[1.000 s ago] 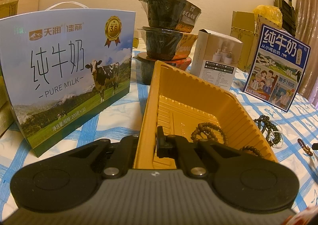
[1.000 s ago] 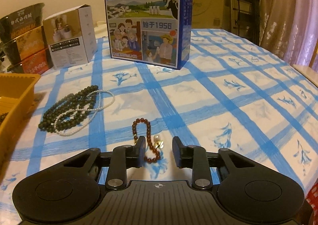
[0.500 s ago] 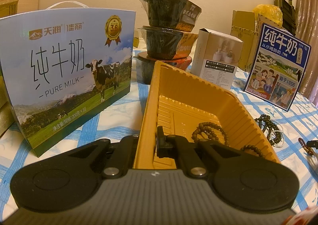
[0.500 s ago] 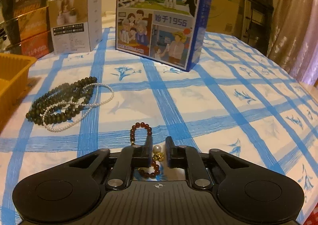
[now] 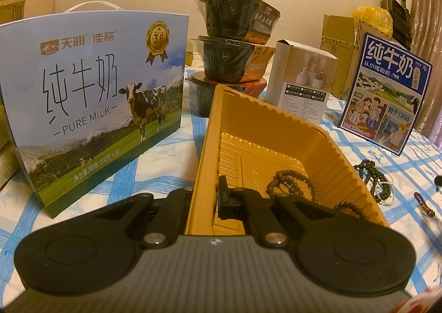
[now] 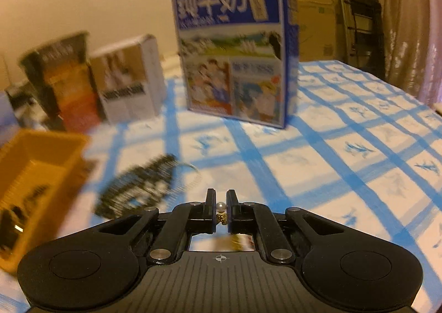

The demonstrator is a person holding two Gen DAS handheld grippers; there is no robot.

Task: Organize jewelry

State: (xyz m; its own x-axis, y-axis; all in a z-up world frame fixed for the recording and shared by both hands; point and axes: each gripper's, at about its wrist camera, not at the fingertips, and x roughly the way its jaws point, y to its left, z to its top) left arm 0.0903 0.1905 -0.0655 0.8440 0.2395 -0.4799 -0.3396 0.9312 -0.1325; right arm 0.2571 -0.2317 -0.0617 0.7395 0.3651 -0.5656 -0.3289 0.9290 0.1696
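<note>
My left gripper (image 5: 205, 199) is shut on the near left wall of the yellow tray (image 5: 276, 130), one finger outside and one inside. Brown bead strands (image 5: 290, 183) lie in the tray. My right gripper (image 6: 221, 195) is shut on the red-brown bead bracelet (image 6: 220, 205); its pearl and gold charm sit between the pads. The rest hangs blurred below. It is held above the checked cloth. In the left wrist view the red beads (image 5: 424, 204) show at the far right. A dark green bead necklace tangled with a pearl strand (image 6: 138, 186) lies on the cloth beside the tray (image 6: 41, 152).
A large pale-blue milk carton (image 5: 94, 103) stands left of the tray. Stacked black bowls (image 5: 232, 45) and a white box (image 5: 301, 83) stand behind it. A dark-blue milk box (image 6: 234, 64) is farther right. Cardboard boxes and a curtain (image 6: 408, 23) line the back right. Blue-checked cloth (image 6: 345, 161) spreads to the right.
My right gripper has shut on the red-brown bracelet and risen off the cloth, swinging the view. The left gripper and tray have not moved.
</note>
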